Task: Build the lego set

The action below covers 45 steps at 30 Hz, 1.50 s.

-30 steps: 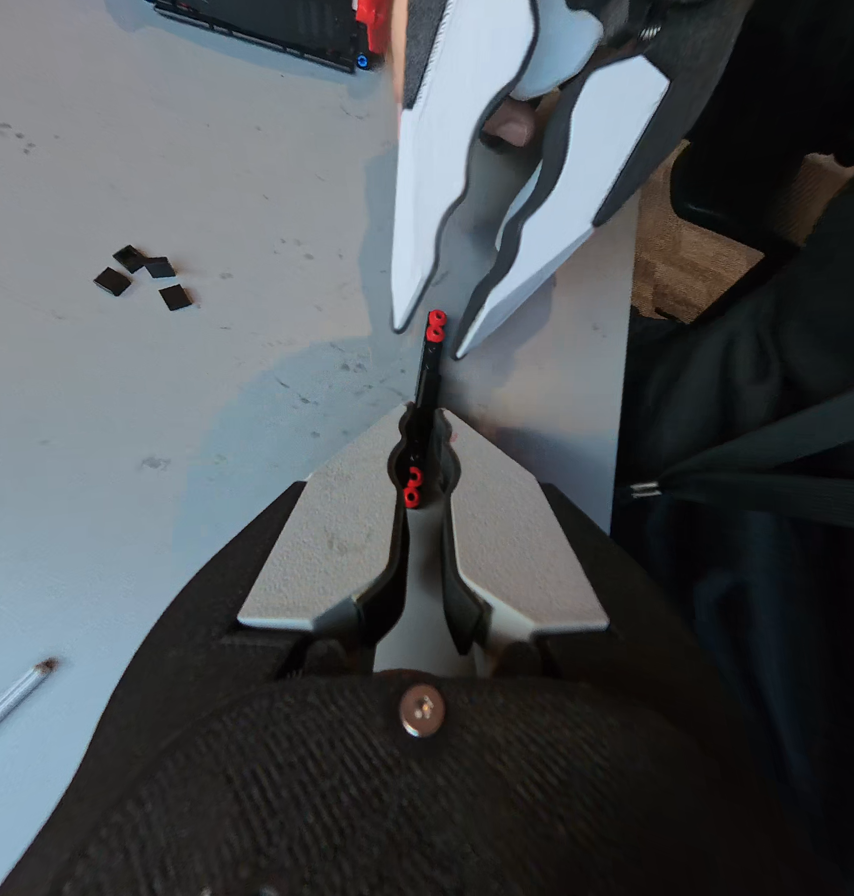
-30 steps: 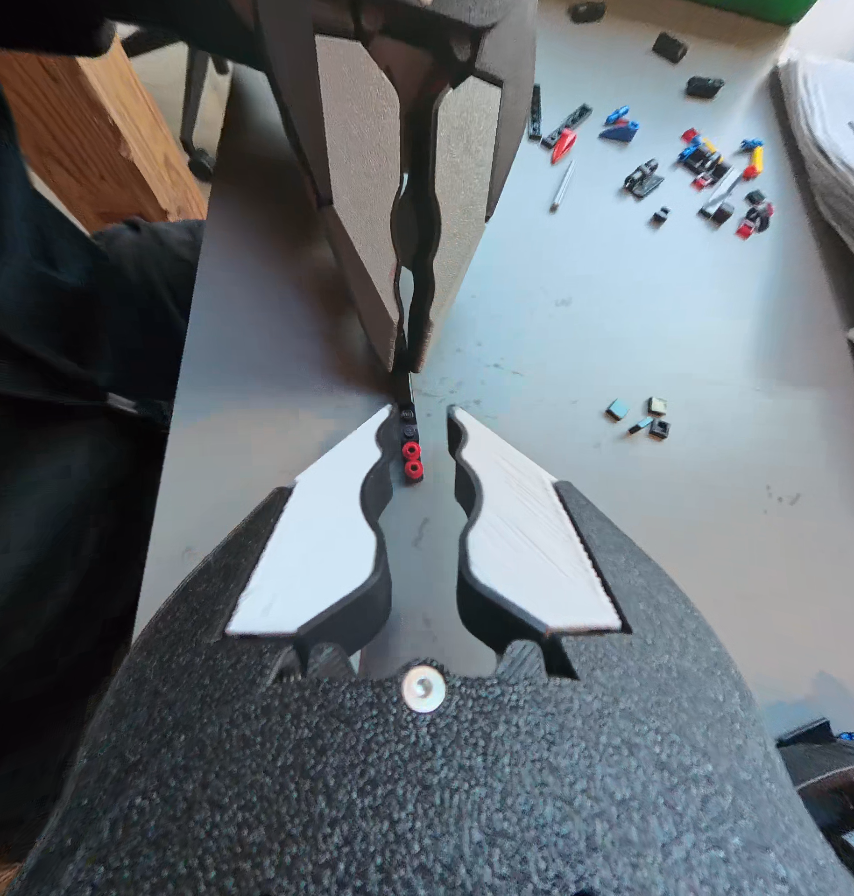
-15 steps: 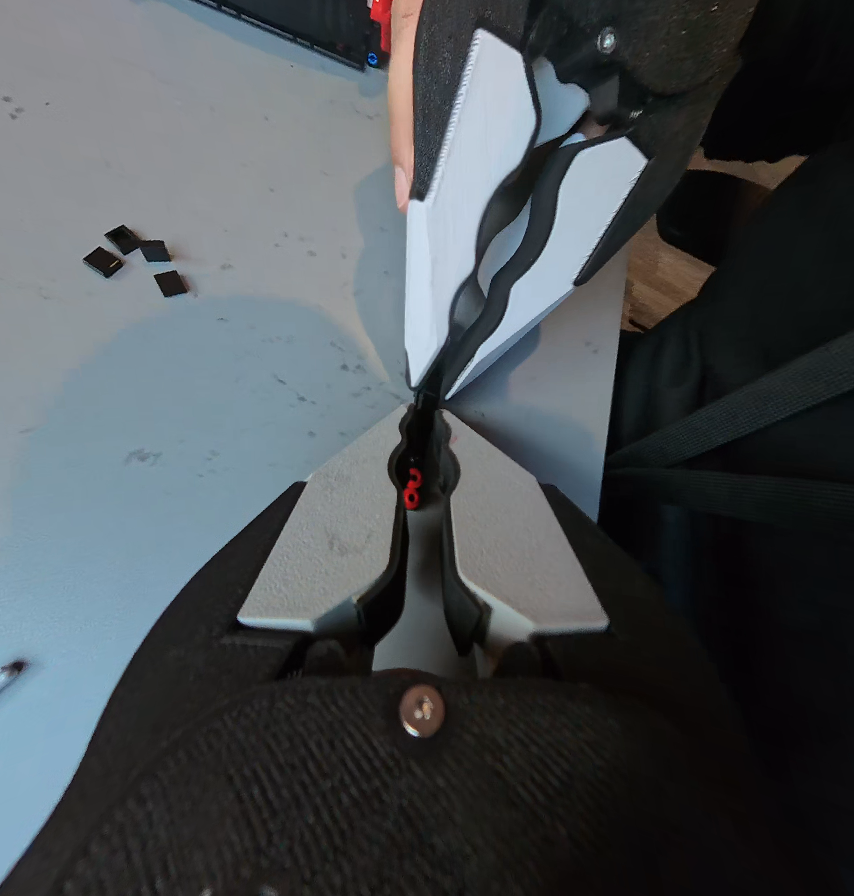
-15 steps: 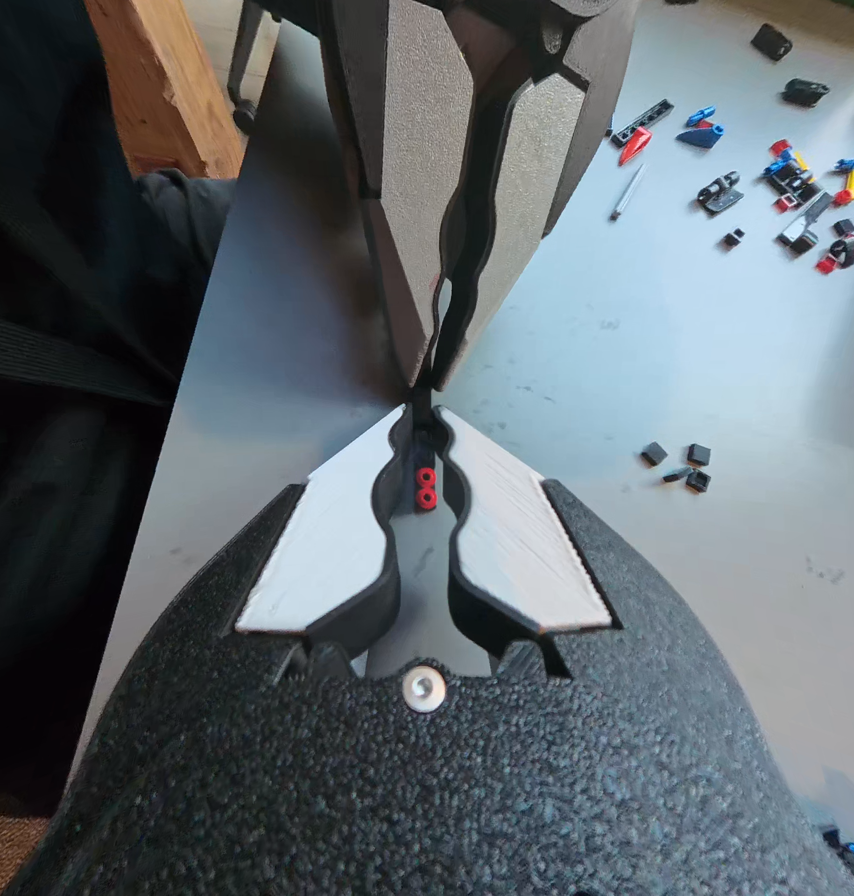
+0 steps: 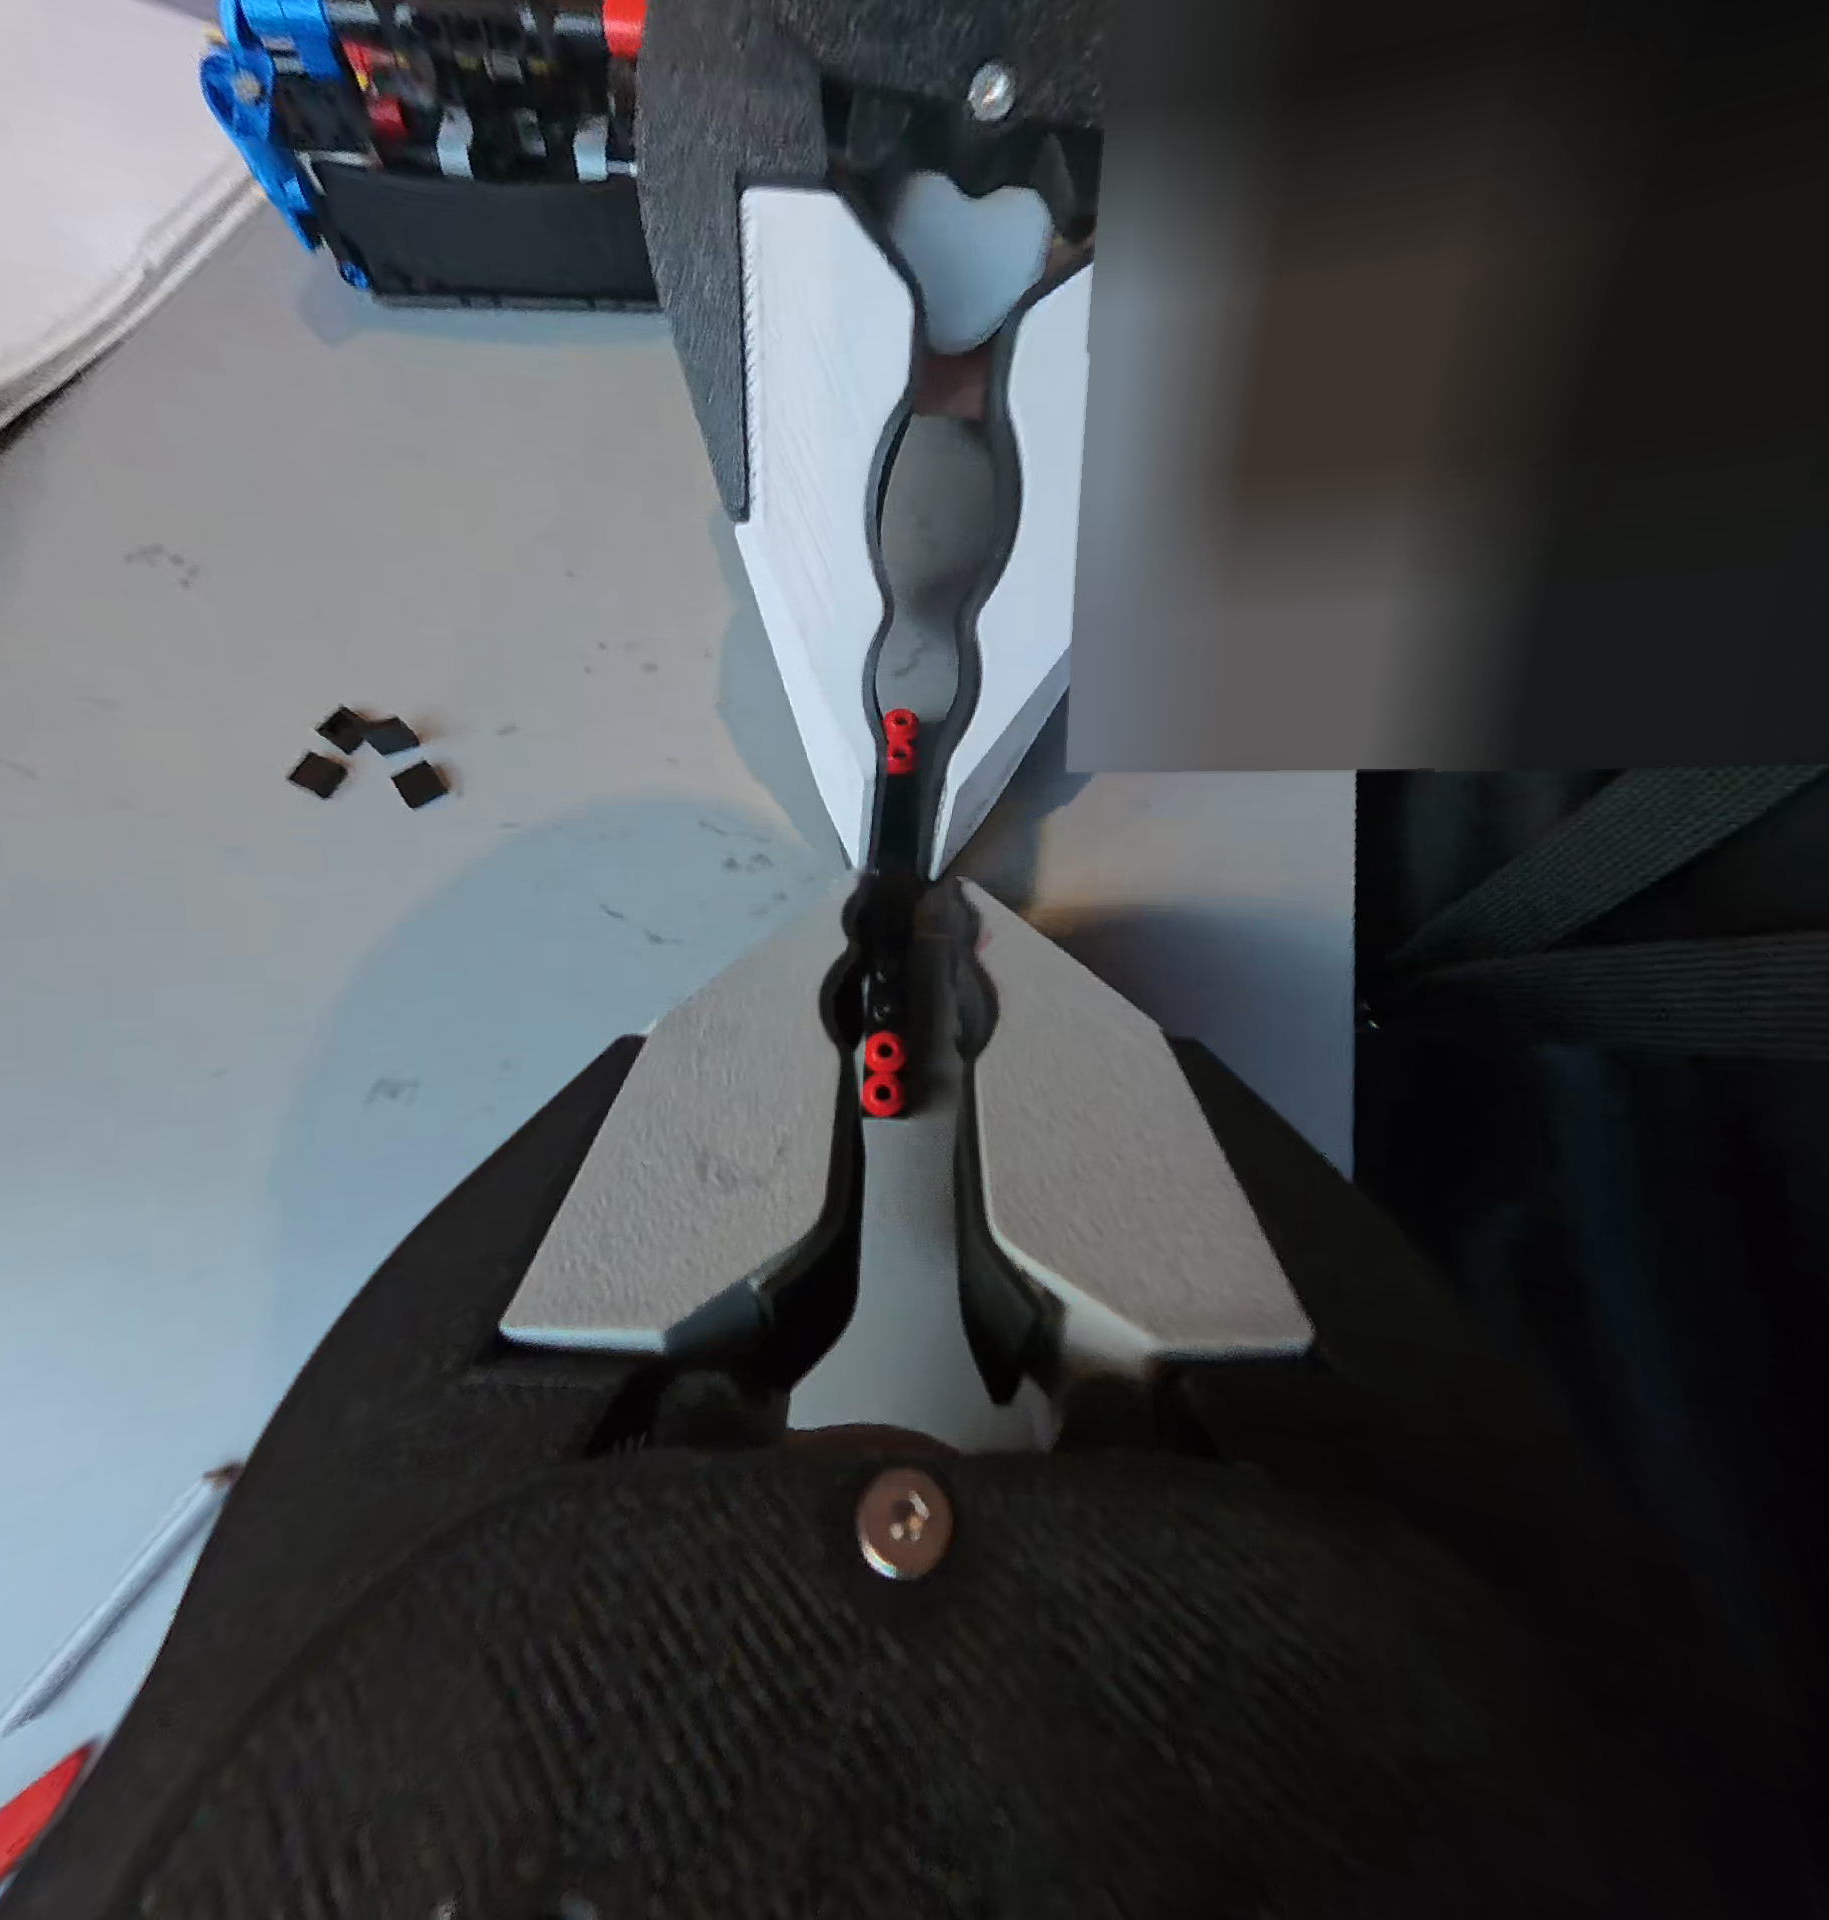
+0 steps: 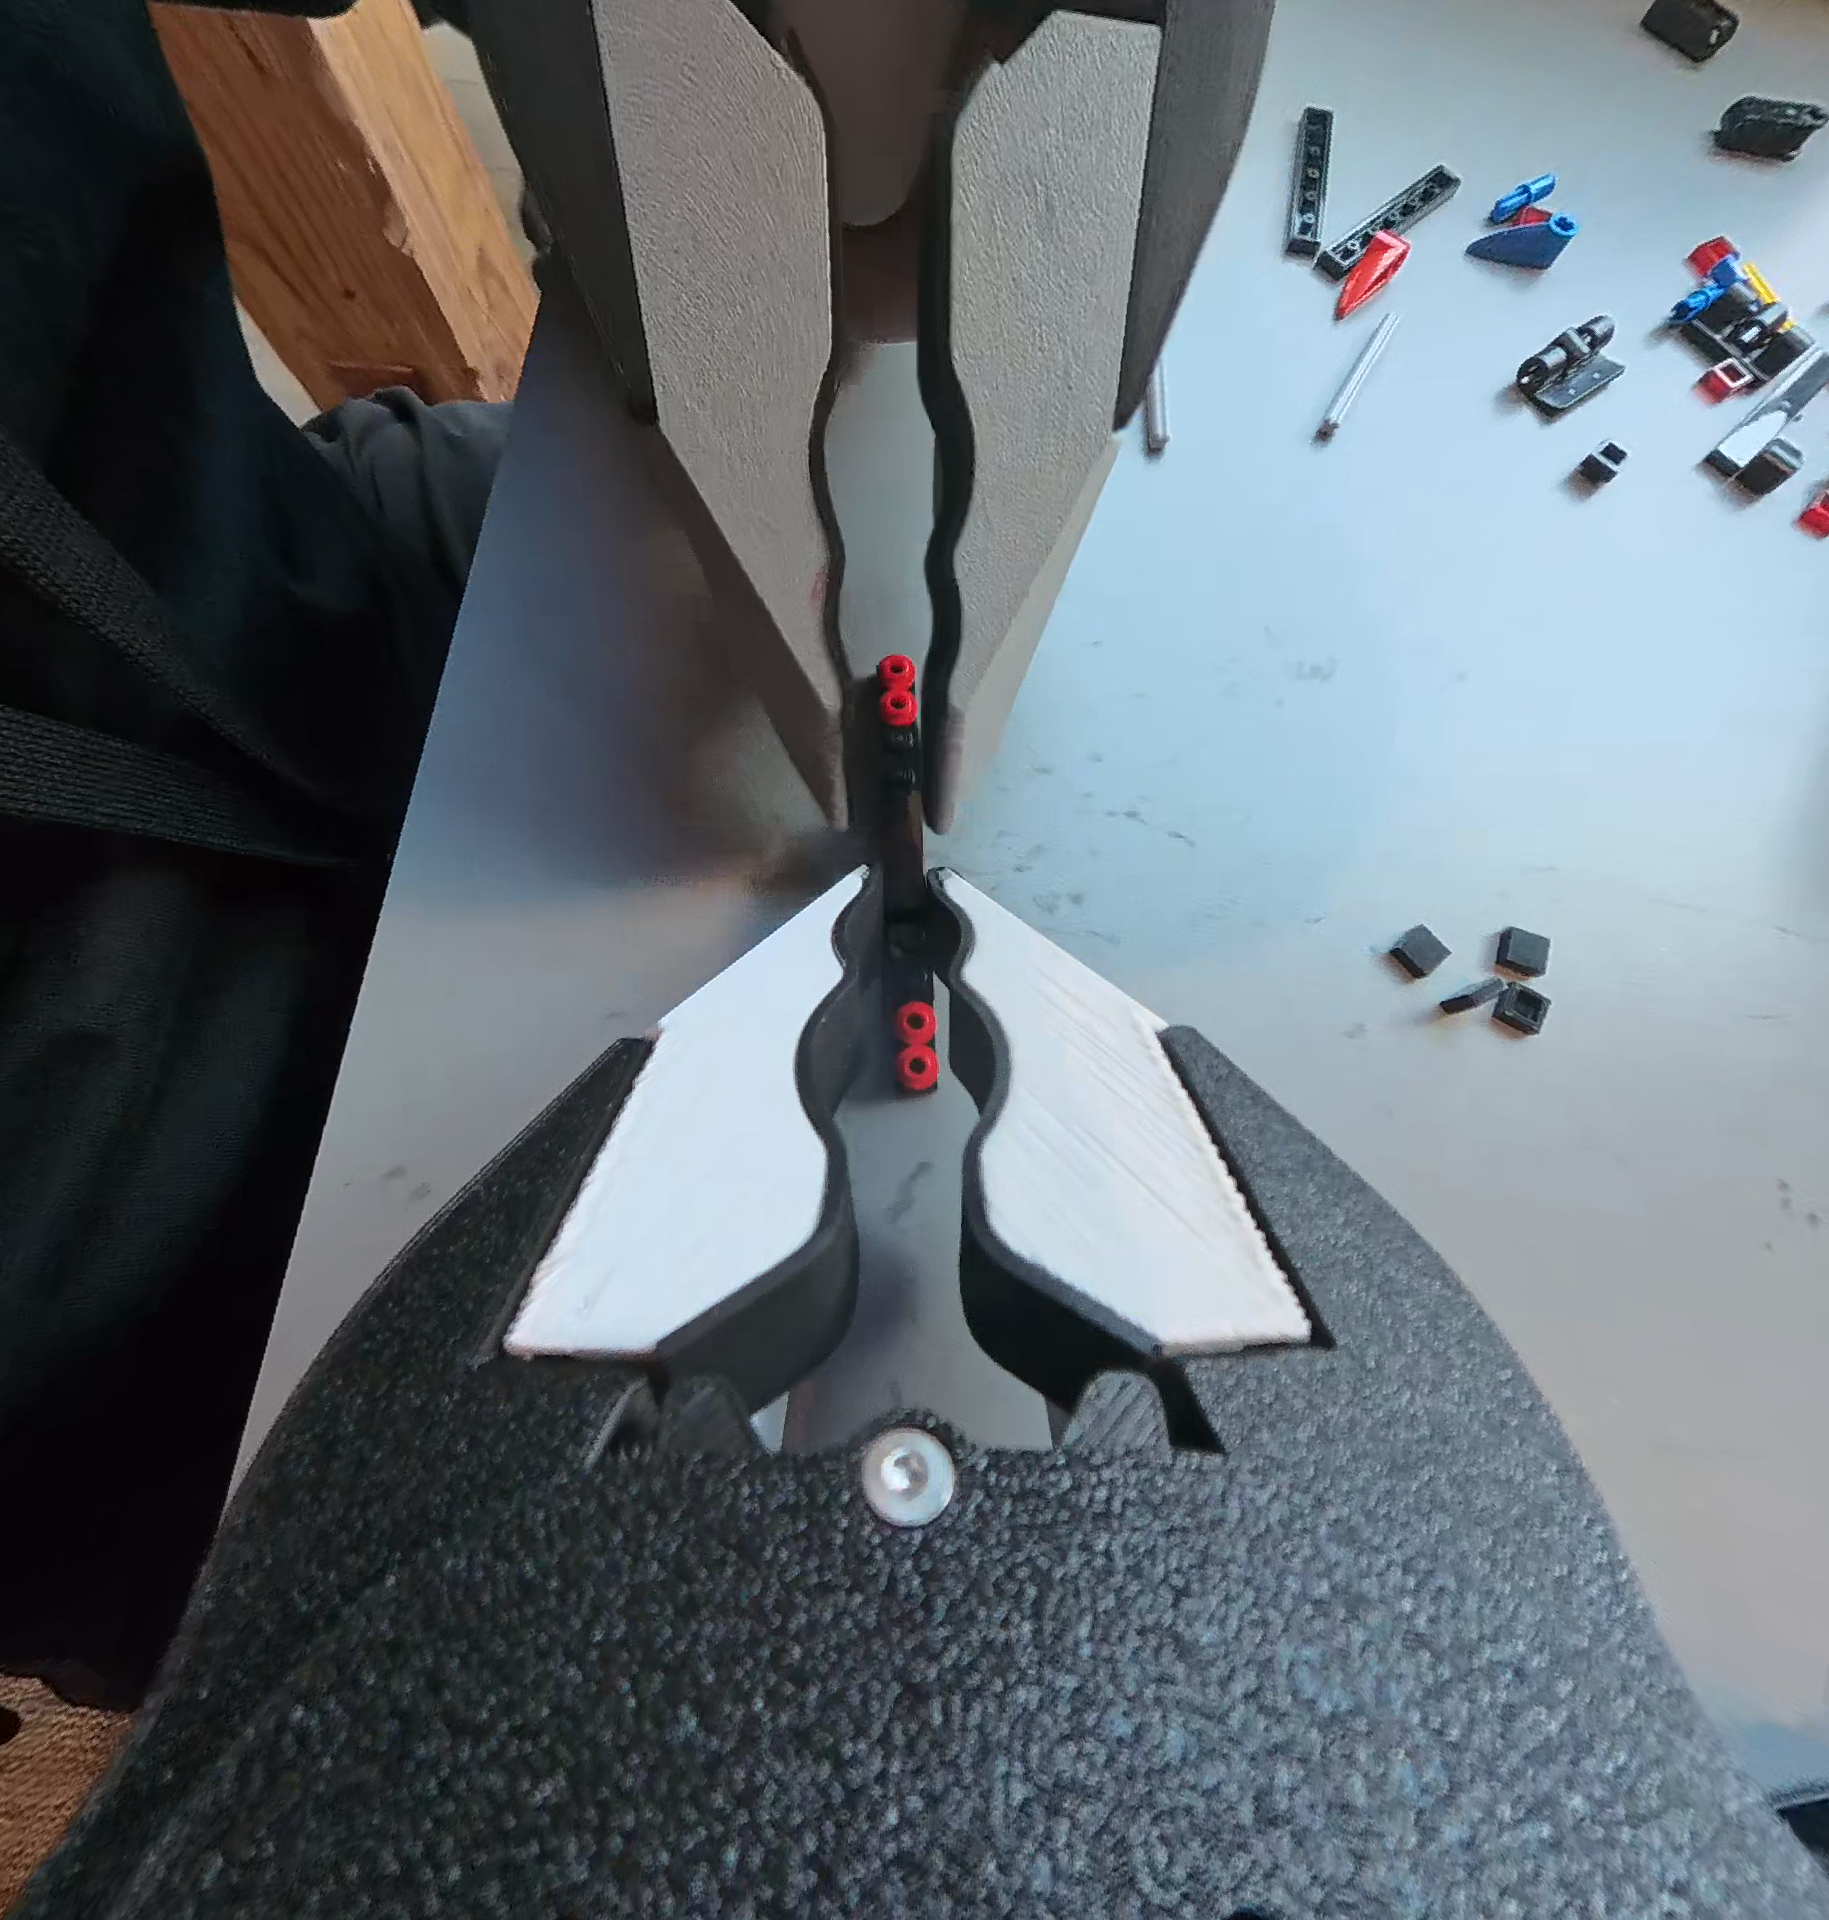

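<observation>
A thin black beam (image 5: 894, 831) with red pins (image 5: 882, 1070) at both ends is held above the grey table (image 5: 266, 935). One end is clamped by the left gripper (image 5: 897, 904), the other by the right gripper (image 6: 897, 878), tips nearly meeting. The beam is judged light, stiff and slippery; gripping the flat sides near each end is advised. Black tiles (image 5: 370, 753) lie to the left.

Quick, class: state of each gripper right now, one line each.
Left gripper: shut on one end of the black beam with red pins.
Right gripper: shut on the beam's other end.
</observation>
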Each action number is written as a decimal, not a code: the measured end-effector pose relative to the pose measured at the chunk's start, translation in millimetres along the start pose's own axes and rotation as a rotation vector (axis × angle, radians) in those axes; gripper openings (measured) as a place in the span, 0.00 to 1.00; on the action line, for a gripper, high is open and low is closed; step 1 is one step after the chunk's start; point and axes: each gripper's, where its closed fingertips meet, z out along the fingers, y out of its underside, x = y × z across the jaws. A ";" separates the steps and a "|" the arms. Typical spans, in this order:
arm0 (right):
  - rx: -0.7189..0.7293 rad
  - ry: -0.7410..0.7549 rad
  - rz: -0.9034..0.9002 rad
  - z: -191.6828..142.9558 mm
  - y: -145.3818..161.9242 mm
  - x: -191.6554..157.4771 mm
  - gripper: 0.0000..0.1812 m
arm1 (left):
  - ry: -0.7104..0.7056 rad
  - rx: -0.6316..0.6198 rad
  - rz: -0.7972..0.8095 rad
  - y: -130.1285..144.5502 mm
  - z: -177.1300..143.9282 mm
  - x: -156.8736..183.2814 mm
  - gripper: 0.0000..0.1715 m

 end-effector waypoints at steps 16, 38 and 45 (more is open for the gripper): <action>-0.004 -0.121 0.151 0.9 0.6 -1.0 0.04 | 0.039 -0.016 -0.105 2.7 4.5 -6.0 0.00; -0.078 -0.161 0.192 2.7 2.0 -1.8 0.04 | 0.001 -0.083 -0.049 13.7 -6.5 -5.8 0.00; -0.137 -0.154 0.158 3.2 2.2 -0.8 0.04 | 0.000 -0.104 -0.016 8.9 -8.9 -4.3 0.00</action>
